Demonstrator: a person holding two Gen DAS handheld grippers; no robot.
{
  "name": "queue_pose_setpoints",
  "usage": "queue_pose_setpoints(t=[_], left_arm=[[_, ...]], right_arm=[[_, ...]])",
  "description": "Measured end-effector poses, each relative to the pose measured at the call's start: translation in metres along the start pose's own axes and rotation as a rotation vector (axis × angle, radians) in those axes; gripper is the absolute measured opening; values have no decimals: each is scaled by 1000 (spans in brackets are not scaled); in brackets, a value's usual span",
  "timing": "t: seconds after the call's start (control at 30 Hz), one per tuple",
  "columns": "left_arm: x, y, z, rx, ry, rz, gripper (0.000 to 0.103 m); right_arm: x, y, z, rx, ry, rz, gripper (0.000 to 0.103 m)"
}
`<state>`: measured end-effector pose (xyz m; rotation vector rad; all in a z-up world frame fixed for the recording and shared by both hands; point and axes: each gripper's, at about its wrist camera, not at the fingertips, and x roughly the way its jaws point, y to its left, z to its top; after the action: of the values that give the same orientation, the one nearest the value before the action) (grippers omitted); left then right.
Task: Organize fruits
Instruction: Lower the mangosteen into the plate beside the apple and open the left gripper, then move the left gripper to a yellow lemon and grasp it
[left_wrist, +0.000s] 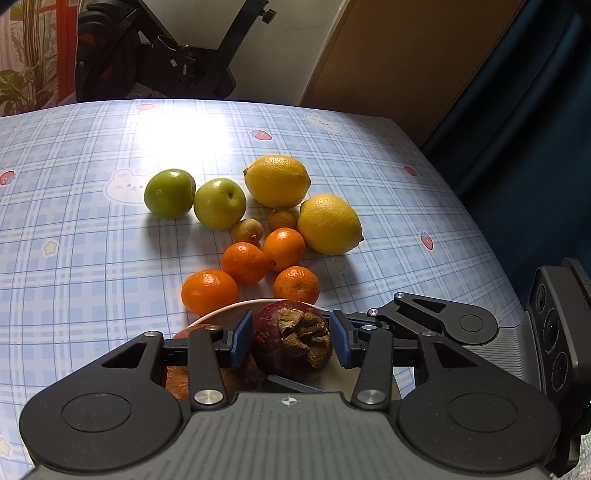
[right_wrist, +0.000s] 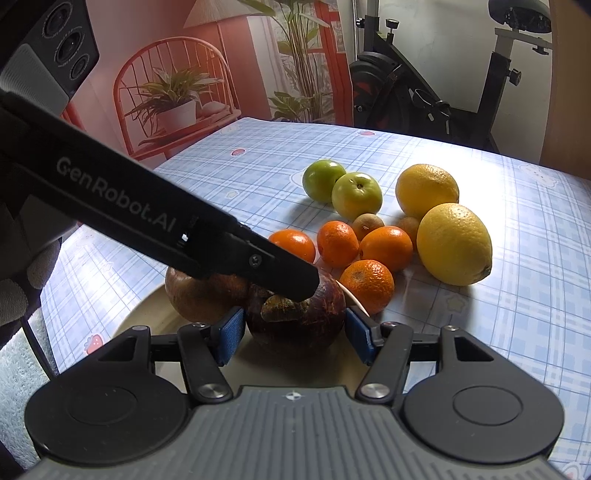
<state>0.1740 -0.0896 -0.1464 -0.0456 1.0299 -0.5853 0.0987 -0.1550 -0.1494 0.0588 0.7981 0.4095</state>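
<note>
A dark purple mangosteen (left_wrist: 291, 343) (right_wrist: 295, 325) with a dry brown calyx sits low in a white plate (left_wrist: 221, 312) (right_wrist: 147, 314), beside a brown-red fruit (right_wrist: 199, 295). My left gripper (left_wrist: 291, 341) has its blue pads against the mangosteen's two sides. One left finger (right_wrist: 258, 258) crosses the right wrist view and ends on the fruit's top. My right gripper (right_wrist: 295, 332) also has its pads against the same mangosteen's sides; one of its fingers (left_wrist: 384, 321) shows in the left wrist view. Whether the fruit rests on the plate is unclear.
Beyond the plate lie several tangerines (left_wrist: 209, 291), two small brownish fruits (left_wrist: 246, 230), two lemons (left_wrist: 277, 181) and two green apples (left_wrist: 169, 194) on the checked tablecloth (left_wrist: 92, 240). The table edge curves close on the right. An exercise bike (right_wrist: 424, 92) stands behind.
</note>
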Motion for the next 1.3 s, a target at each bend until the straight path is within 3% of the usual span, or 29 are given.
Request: queue_pose_setpoints(t=[0.37, 0.77, 1.07, 1.3], left_arm=[[-13, 4, 6, -17, -40, 5, 49], [-28, 6, 18, -18, -123, 27, 49], [-31, -2, 35, 5, -202, 60, 49], [-6, -10, 51, 34, -181, 59, 49]], right_arm=[[-7, 0, 2, 4, -19, -10, 63], [-35, -9, 15, 10, -101, -28, 63], [-42, -40, 22, 36, -136, -109, 63], [-32, -71, 20, 54, -140, -179, 64]])
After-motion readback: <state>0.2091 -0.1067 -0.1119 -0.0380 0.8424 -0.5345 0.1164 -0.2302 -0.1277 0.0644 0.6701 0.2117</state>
